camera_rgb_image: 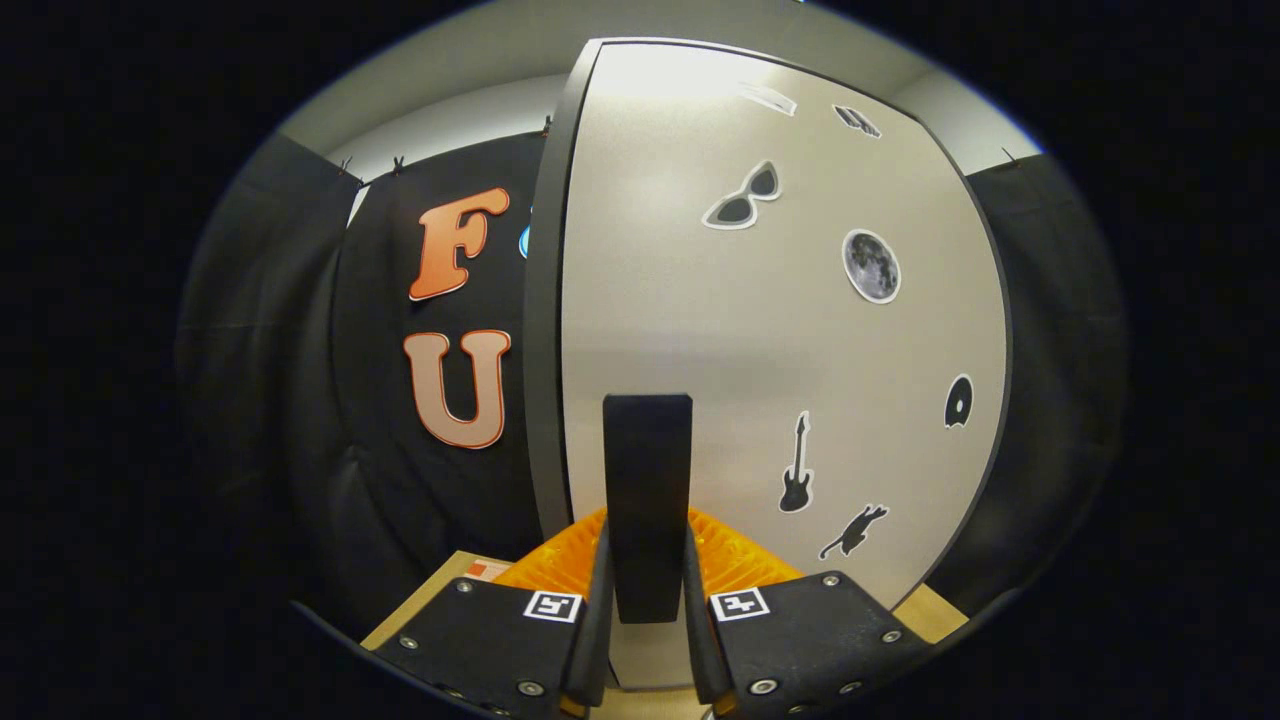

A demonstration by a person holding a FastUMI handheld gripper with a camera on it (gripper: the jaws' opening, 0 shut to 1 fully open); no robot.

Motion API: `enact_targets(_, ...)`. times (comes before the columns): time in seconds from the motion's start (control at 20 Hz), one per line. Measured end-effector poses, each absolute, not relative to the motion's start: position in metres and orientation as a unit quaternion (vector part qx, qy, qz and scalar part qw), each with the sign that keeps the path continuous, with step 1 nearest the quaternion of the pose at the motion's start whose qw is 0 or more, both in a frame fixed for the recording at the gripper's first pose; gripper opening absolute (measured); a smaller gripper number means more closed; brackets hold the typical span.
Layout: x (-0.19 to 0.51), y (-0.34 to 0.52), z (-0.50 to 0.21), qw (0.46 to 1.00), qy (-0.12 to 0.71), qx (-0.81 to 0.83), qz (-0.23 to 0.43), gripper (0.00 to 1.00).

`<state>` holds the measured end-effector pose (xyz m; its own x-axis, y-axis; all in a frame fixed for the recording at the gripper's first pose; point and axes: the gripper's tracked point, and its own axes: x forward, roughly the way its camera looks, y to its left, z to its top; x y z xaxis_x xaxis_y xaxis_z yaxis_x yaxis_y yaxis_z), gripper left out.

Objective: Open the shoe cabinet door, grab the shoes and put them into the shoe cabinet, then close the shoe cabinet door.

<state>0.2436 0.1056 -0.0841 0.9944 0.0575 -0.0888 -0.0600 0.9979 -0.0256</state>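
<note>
The shoe cabinet door takes up most of what I can see from here, a pale grey panel with a dark edge strip running down its left side, and it looks to be standing flush and shut. Scattered over its right half are small stickers: sunglasses, a moon, a guitar, a cat and a record. Low on the panel a dark upright handle sticks out, and the gripper has it squarely between its fingers, both pads clamped against its sides near the lower end. That grip makes sense to me as the way to pull the door open, so I judge the opening step is in hand, or possibly the last push closed; I cannot tell which. A strip of wooden tabletop shows beneath. I see no shoes from this angle.
</note>
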Motion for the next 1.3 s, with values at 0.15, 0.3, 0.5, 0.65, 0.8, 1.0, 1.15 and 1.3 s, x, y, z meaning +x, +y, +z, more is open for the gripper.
enact_targets(0.15, 0.239, 0.104, -0.084, 0.998, 0.056, -0.016, 0.033, 0.29)
enact_targets(0.3, 0.227, 0.105, -0.080, 0.998, 0.057, -0.011, 0.033, 0.27)
enact_targets(0.5, 0.204, 0.099, -0.075, 0.998, 0.057, -0.015, 0.021, 0.27)
enact_targets(0.65, 0.187, 0.090, -0.072, 0.998, 0.056, -0.017, 0.007, 0.25)
enact_targets(0.8, 0.170, 0.079, -0.071, 0.998, 0.057, -0.020, -0.003, 0.25)
enact_targets(1.0, 0.152, 0.061, -0.072, 0.998, 0.061, -0.021, -0.013, 0.25)
enact_targets(1.15, 0.129, 0.040, -0.076, 0.998, 0.061, -0.020, -0.010, 0.25)
enact_targets(1.3, 0.115, 0.025, -0.076, 0.998, 0.058, -0.017, 0.004, 0.23)
